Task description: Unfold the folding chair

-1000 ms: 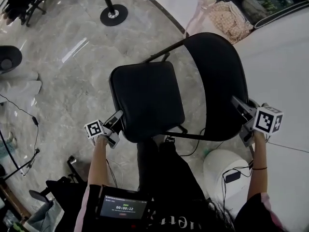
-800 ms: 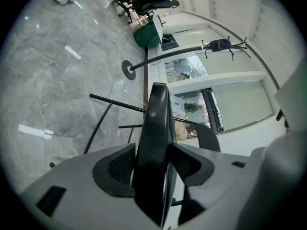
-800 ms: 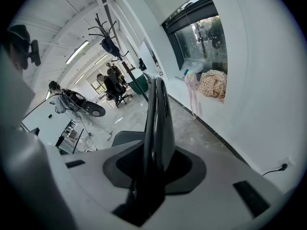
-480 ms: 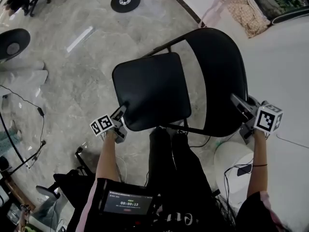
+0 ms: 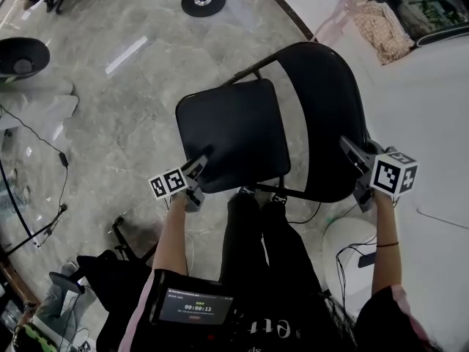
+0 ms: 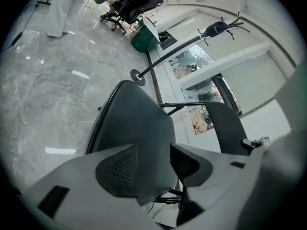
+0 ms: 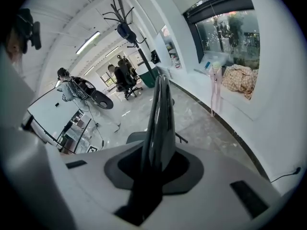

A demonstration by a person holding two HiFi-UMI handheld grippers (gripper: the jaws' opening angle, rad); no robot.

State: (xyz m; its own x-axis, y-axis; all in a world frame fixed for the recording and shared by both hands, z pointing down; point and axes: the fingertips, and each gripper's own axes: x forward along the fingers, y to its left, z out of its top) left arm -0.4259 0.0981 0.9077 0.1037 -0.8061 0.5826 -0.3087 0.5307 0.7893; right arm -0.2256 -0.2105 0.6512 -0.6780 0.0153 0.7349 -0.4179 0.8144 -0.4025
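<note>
The black folding chair stands unfolded on the grey floor, its padded seat [image 5: 234, 134] lying nearly flat and its curved backrest [image 5: 326, 116] to the right. My left gripper [image 5: 199, 166] is shut on the seat's near left corner; the seat [image 6: 134, 123] fills the space between its jaws [image 6: 153, 166]. The right gripper [image 5: 350, 160] holds the backrest's right edge. Its jaws have just been closing, and the thin backrest [image 7: 160, 123] runs straight up between them [image 7: 156, 166].
A stanchion base [image 5: 204, 0] stands at the far side, and a round black base [image 5: 22, 57] at far left. Cables [image 5: 44, 152] trail over the floor at left. A white rounded unit [image 5: 348, 248] sits by my right forearm. Patterned cloth [image 5: 381, 28] hangs at the window ledge.
The left gripper has moved right and down with the seat corner, and the seat lies flatter. The right gripper has shifted slightly left along with the backrest edge.
</note>
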